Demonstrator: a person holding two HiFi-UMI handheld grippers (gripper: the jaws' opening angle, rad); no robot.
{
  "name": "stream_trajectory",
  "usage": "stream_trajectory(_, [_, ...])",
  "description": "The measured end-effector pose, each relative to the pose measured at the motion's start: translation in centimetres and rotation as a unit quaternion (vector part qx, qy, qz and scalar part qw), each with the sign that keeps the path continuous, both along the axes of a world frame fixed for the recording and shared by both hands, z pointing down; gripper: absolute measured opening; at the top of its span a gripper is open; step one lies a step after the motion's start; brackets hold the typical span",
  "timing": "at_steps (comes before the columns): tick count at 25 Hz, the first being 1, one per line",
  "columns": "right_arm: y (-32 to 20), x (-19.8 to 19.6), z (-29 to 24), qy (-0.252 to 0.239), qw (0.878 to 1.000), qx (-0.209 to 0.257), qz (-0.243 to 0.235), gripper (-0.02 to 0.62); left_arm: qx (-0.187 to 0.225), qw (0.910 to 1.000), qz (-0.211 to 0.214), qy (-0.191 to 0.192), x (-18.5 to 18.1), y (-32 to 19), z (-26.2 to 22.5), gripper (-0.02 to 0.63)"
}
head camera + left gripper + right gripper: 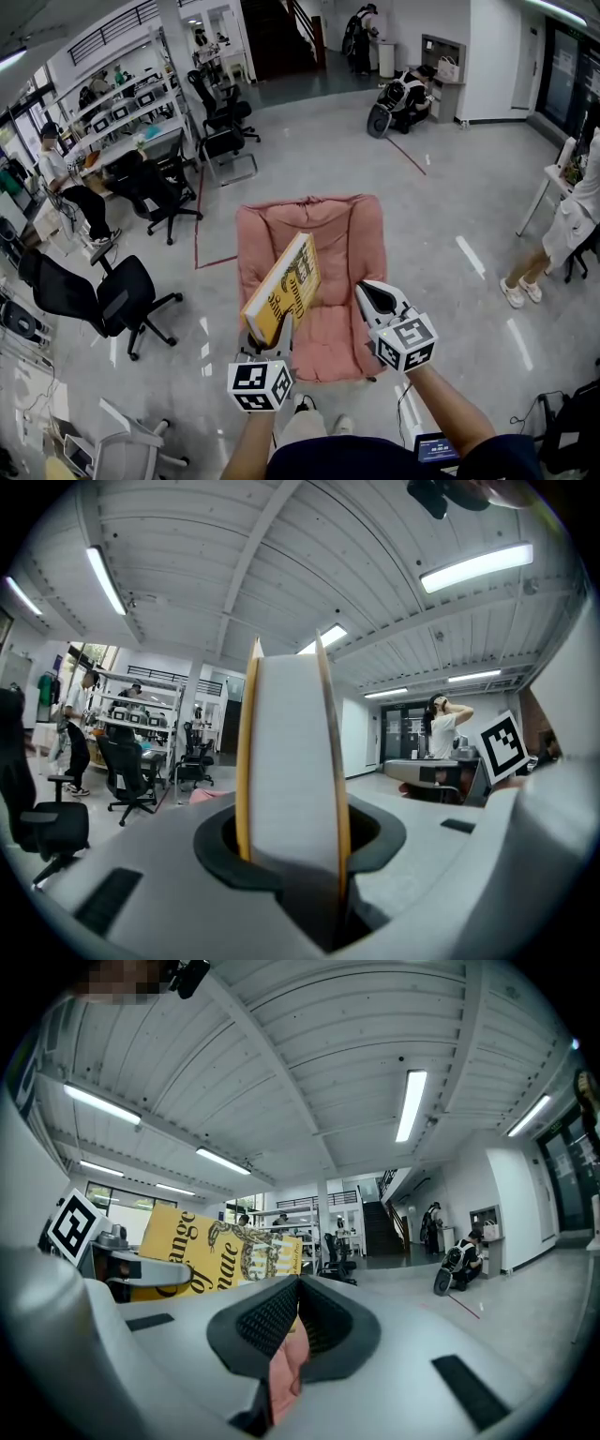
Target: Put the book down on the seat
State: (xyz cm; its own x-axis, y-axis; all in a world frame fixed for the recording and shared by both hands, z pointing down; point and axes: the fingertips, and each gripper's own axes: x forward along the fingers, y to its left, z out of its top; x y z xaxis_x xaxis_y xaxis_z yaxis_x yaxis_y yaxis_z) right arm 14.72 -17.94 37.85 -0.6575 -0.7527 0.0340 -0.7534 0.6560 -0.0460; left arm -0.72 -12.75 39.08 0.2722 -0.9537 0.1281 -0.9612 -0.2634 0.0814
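Book [284, 286], yellow-covered, stood tilted above the pink seat [352, 234], its lower edge pinched between the left gripper's [267, 345] jaws, while the right gripper [373, 296] hung just beside it, empty, its jaws seemingly pressed together.

The book [284, 284] has a smooth yellow cover and matt white paper pages. The seat [349, 234] is soft pink cloth; the floor [450, 187] is glossy.

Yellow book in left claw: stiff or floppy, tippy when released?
Probably stiff: yellow book juts from left claw without sagging. Thick page block suggests heft. Released edge-on over the pink seat, it would likely topple flat.
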Motion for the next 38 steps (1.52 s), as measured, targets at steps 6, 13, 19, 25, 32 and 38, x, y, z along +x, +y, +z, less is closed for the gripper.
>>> stream_trajectory(6, [-1.8,-0.3,0.8,0.006,1.000,-0.011,0.010,0.018,-0.010,0.9999,0.006,0.004,-0.7,-1.9,0.9,0.149])
stream_trajectory(13, [-4.3,-1.5,1.6,0.009,1.000,-0.024,0.015,0.018,-0.029,0.9995,0.005,0.005,-2.3,-4.2,2.3,0.147])
stream_trajectory(19, [-6.2,-3.1,3.2,0.011,0.999,-0.044,0.016,0.018,-0.052,0.9986,0.003,0.004,-4.1,-6.1,4.1,0.149])
stream_trajectory(25, [-8.2,-4.7,4.9,0.015,0.998,-0.063,0.017,0.018,-0.081,0.9967,0.007,-0.005,-5.8,-8.3,6.5,0.147])
stream_trajectory(32, [-10.8,-6.2,6.7,0.017,0.996,-0.082,0.026,0.018,-0.100,0.9948,0.014,-0.014,-7.6,-11.1,8.6,0.147])
stream_trajectory(38, [-12.0,-7.2,8.6,0.030,0.994,-0.100,0.022,0.018,-0.132,0.9909,0.013,-0.021,-8.9,-12.6,11.9,0.147])
